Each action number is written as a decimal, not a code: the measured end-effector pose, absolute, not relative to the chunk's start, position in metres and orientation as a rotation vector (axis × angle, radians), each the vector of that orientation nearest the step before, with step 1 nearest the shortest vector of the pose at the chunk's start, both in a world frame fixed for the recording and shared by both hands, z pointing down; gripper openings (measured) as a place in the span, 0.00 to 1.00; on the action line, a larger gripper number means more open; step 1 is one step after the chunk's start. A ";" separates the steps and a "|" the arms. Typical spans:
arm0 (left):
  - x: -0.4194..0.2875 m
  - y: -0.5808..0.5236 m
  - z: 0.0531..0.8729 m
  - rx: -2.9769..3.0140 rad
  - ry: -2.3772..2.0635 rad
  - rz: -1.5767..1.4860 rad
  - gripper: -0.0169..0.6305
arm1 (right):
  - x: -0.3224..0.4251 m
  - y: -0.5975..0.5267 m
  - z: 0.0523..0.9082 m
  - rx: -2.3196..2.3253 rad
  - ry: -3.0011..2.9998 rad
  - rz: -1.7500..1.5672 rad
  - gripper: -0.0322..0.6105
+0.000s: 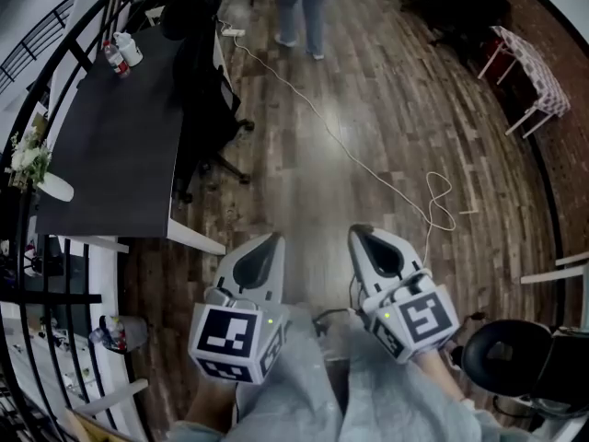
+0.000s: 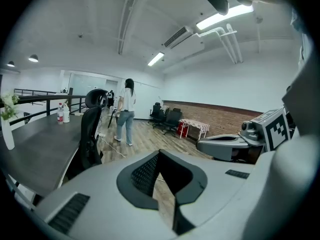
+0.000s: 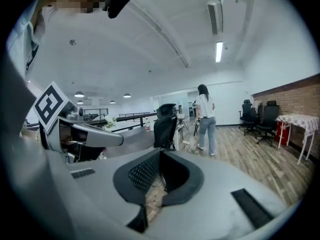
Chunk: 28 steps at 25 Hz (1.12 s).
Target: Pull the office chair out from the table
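Office chair (image 1: 204, 99): one at the table (image 1: 120, 145).

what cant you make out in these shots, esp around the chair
Black office chair seat: head view, black shapes merge beside the dark rectangular table.
Chair's wheeled base: left gripper view, hidden behind the grey left gripper body.
Labels on the two small bottles: head view, too small.
Standing person in jeans: head view, cut off at the top edge.
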<state>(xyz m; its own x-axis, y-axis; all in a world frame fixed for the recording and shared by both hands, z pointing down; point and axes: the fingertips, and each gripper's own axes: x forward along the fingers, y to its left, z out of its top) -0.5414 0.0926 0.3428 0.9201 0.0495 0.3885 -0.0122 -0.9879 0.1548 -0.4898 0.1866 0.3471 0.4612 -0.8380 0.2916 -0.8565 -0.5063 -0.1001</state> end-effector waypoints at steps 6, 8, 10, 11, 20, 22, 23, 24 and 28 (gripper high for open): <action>-0.542 0.084 0.343 2.921 0.034 0.603 0.04 | -0.488 0.180 0.347 2.657 -1.506 0.491 0.05; -0.542 0.082 0.343 2.921 0.034 0.599 0.04 | -0.488 0.180 0.348 2.668 -1.491 0.489 0.05; -0.543 0.082 0.345 2.922 0.035 0.596 0.04 | -0.487 0.181 0.348 2.671 -1.477 0.482 0.05; -0.543 0.081 0.345 2.923 0.033 0.595 0.04 | -0.487 0.182 0.349 2.673 -1.470 0.479 0.05; -0.543 0.075 0.342 2.927 0.008 0.594 0.04 | -0.481 0.188 0.348 2.692 -1.430 0.495 0.05; -0.541 0.074 0.344 2.923 -0.001 0.602 0.04 | -0.476 0.190 0.349 2.695 -1.423 0.505 0.05; -0.539 0.074 0.345 2.920 -0.006 0.605 0.04 | -0.473 0.191 0.350 2.696 -1.422 0.509 0.05; -0.538 0.073 0.346 2.919 -0.010 0.609 0.04 | -0.471 0.192 0.351 2.696 -1.422 0.512 0.05; -0.527 0.069 0.348 2.920 -0.035 0.622 0.04 | -0.456 0.190 0.356 2.696 -1.433 0.530 0.05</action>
